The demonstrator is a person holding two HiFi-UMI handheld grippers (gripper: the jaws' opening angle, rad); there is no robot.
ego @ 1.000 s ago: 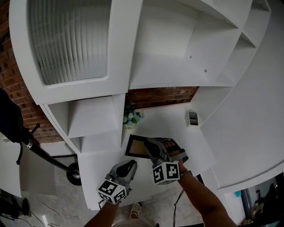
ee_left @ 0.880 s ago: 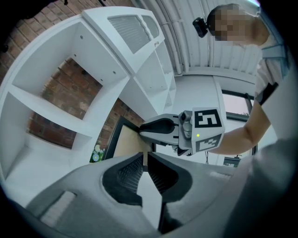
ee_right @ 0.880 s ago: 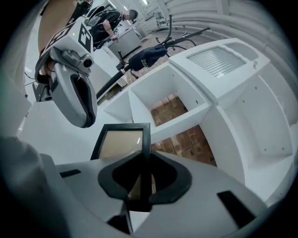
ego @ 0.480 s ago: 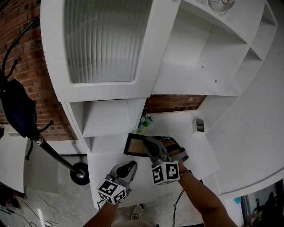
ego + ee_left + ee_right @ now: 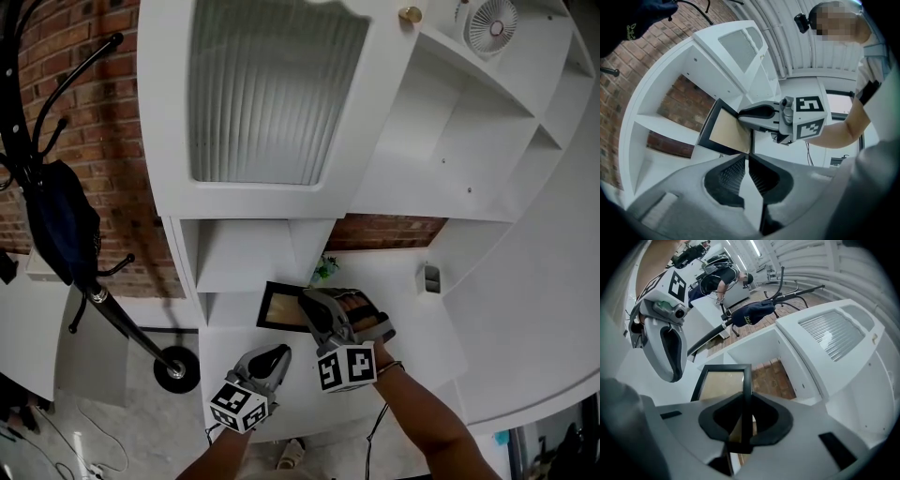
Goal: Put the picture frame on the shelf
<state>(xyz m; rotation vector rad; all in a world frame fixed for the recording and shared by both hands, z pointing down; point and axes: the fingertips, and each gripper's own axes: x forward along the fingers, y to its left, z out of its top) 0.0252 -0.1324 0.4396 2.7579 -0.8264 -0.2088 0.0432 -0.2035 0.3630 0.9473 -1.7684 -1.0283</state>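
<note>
The picture frame [image 5: 280,307], black with a tan panel, hangs over the white counter [image 5: 412,319] of the shelf unit. My right gripper [image 5: 315,308] is shut on the frame's right edge. In the right gripper view the black edge [image 5: 746,380] runs straight between the pads, with the tan panel to its left. My left gripper [image 5: 277,354] hovers lower left of the frame, shut with nothing in it. Its tips [image 5: 746,161] point at the frame's [image 5: 729,131] lower corner, a short way off. The right gripper [image 5: 757,112] also shows there, clamped on the frame.
White open shelf cubbies [image 5: 248,253] sit just above the frame, below a ribbed-glass cabinet door [image 5: 272,94]. On the counter are a small plant [image 5: 326,269] and a small holder [image 5: 430,278]. A fan [image 5: 492,23] stands on a high shelf. A coat rack [image 5: 112,314] with a dark bag [image 5: 61,225] stands at left.
The head view has tilted up and the shelf unit has slid right in view, showing the coat rack and fan. Both grippers and the held frame keep the same pose.
</note>
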